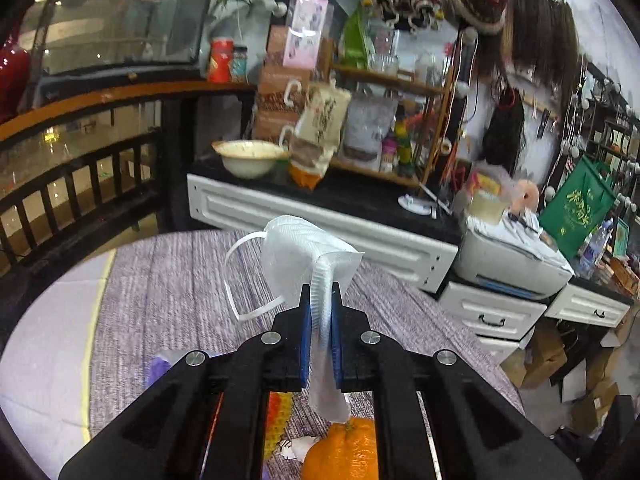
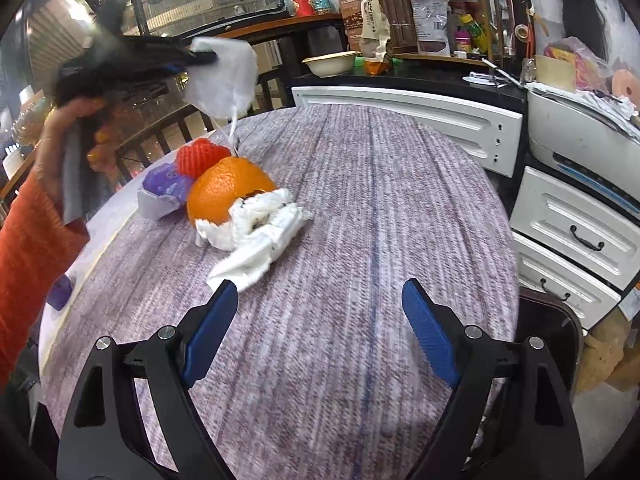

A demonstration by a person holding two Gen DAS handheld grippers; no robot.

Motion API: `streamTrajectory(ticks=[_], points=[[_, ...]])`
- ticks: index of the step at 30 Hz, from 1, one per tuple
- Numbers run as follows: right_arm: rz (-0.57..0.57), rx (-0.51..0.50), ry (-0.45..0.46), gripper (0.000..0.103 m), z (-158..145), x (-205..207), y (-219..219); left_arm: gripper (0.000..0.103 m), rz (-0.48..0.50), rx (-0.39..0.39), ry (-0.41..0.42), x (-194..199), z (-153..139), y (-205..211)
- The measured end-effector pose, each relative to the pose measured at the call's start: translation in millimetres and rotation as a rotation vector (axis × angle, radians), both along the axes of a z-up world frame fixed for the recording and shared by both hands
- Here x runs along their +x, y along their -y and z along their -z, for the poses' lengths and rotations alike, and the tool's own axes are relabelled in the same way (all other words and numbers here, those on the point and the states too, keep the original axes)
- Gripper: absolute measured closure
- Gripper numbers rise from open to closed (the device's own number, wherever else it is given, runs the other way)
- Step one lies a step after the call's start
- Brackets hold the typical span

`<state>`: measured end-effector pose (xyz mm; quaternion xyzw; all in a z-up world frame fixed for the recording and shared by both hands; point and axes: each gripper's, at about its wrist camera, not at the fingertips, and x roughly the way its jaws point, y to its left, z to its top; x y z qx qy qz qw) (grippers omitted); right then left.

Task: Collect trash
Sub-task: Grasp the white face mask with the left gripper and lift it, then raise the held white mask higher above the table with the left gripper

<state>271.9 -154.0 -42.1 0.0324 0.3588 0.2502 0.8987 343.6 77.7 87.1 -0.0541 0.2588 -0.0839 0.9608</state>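
The face mask [image 1: 304,252] hangs clear above the table [image 2: 360,200], pinched along one folded edge so its body and ear loops dangle free. Your left gripper [image 1: 320,312] is clamped on that edge, jaws nearly together. Below it the remaining litter sits clustered: orange peel [image 2: 228,188], crumpled tissue [image 2: 260,232], red foam net [image 2: 200,156], purple wrapper [image 2: 164,192]. Your right gripper [image 2: 320,320] is spread wide and empty, low over bare tabletop beside the tissue, likely staged for the next pickup
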Motion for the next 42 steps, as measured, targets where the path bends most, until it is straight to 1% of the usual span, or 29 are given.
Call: streamTrajectory(ticks=[3,6,9,13,16,19,22,25,27,30,33,37,40,42], points=[[-0.016,0.017,-0.003,0.02,-4,5,-10,0.094,-0.014,0.007,0.063,-21,-17,0],[-0.037,0.016,0.019,0.02,-13,10,-25,0.094,0.014,-0.022,0.09,-38,-27,0],[-0.064,0.017,0.049,0.02,-25,13,-41,0.094,0.028,-0.016,0.126,-58,-37,6],[-0.094,0.036,0.067,0.02,-34,14,-58,0.094,0.061,-0.032,0.146,-74,-47,10],[-0.115,0.029,0.1,0.02,-39,12,-70,0.094,0.084,-0.013,0.155,-84,-49,16],[-0.131,0.018,0.107,0.02,-40,11,-80,0.094,0.084,0.005,0.157,-87,-44,20],[-0.131,0.023,0.094,0.02,-37,12,-81,0.094,0.079,0.012,0.125,-83,-32,19],[-0.128,0.017,0.089,0.02,-35,11,-78,0.094,0.068,-0.001,0.09,-79,-15,12],[-0.126,0.013,0.087,0.02,-34,10,-76,0.094,0.074,-0.01,0.082,-82,-6,9],[-0.118,0.01,0.079,0.02,-31,10,-73,0.094,0.075,0.023,0.064,-88,9,11],[-0.11,0.016,0.073,0.02,-29,10,-69,0.094,0.072,0.036,0.089,-100,18,9],[-0.11,0.016,0.064,0.02,-26,9,-68,0.094,0.042,0.057,0.143,-112,13,3],[-0.112,0.017,0.056,0.02,-23,8,-68,0.094,0.031,0.029,0.153,-120,8,-4],[-0.115,0.017,0.057,0.02,-22,6,-68,0.094,0.022,0.029,0.159,-125,8,-5]])
